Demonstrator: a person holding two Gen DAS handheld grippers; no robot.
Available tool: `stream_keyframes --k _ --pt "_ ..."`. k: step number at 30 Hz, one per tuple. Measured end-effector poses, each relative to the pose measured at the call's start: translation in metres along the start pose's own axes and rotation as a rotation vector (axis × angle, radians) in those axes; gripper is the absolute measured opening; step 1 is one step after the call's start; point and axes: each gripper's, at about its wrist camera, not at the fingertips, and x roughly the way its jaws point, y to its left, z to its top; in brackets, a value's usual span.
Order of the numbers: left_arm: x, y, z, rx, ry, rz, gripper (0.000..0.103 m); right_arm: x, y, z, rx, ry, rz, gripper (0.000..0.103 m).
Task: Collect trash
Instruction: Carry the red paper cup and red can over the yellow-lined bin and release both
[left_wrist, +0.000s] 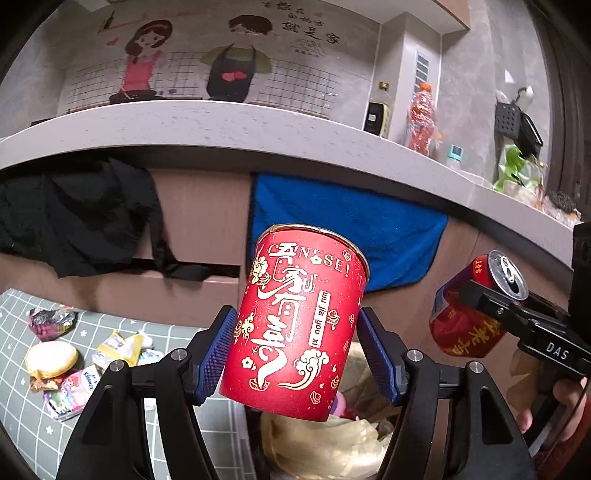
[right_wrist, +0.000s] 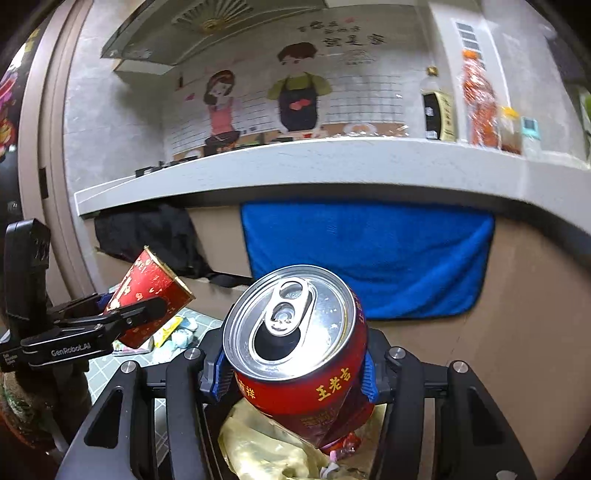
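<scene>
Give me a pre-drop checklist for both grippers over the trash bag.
1. Left gripper gripping the red paper cup: ok.
2. Right gripper gripping the dented can: ok.
3. Trash bag under the cup: ok.
4. Bag under the can: ok.
5. Can empty: cannot tell.
6. Floor cleared: not ok, wrappers remain on the mat.

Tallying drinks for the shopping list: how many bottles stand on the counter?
3, possibly more hidden: a dark-labelled bottle, an orange bottle right of it, and a small yellow-capped bottle further right on the counter.
</scene>
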Motion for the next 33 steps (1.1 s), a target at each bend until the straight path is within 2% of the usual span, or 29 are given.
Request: stream_keyframes --k 10,20,33 --pt "0.023 -0.018 -0.012 0.019 0.058 -0.044 0.067 0.005 -0.027 -0.019 0.088 0.025 0.001 0.050" --pt "0.040 -0.025 -0.032 0.016 0.113 -0.073 0.067 0.009 -0.029 -0.037 0.113 0.067 -0.001 0.050" --pt "0.062 -0.019 -0.039 -0.008 0.184 -0.092 0.067 0.029 -0.035 -0.058 0.131 0.133 -0.021 0.050"
